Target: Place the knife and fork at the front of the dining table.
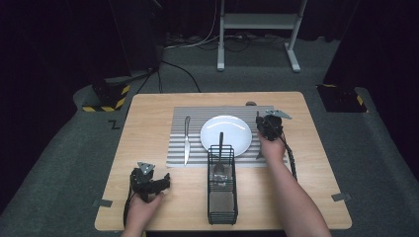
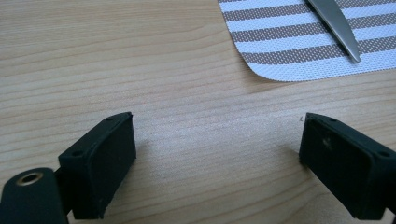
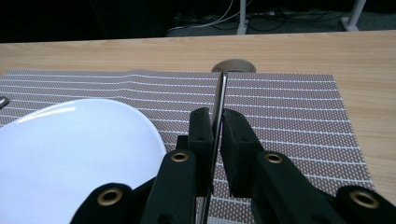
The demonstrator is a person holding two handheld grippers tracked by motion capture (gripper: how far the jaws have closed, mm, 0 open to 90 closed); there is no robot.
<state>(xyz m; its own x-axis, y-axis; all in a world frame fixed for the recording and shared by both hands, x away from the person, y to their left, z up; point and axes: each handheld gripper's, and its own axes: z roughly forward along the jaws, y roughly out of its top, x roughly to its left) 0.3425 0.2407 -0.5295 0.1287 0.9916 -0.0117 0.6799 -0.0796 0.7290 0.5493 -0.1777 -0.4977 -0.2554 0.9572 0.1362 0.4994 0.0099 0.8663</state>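
On the placemat (image 1: 197, 129): 1 plate (image 1: 226, 134), 1 knife (image 1: 187, 139).

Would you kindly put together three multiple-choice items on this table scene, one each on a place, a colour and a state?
1. The knife lies:
A) in the wire basket
B) on the placemat, left of the plate
C) on bare wood

2. The plate is:
A) white
B) blue
C) black

3. The right gripper is:
A) wide open
B) shut on the plate's rim
C) shut on a metal utensil

Answers:
1. B, the high view shows it on the stripes beside the plate.
2. A, it looks white in both views.
3. C, its jaws pinch the thin metal strip.
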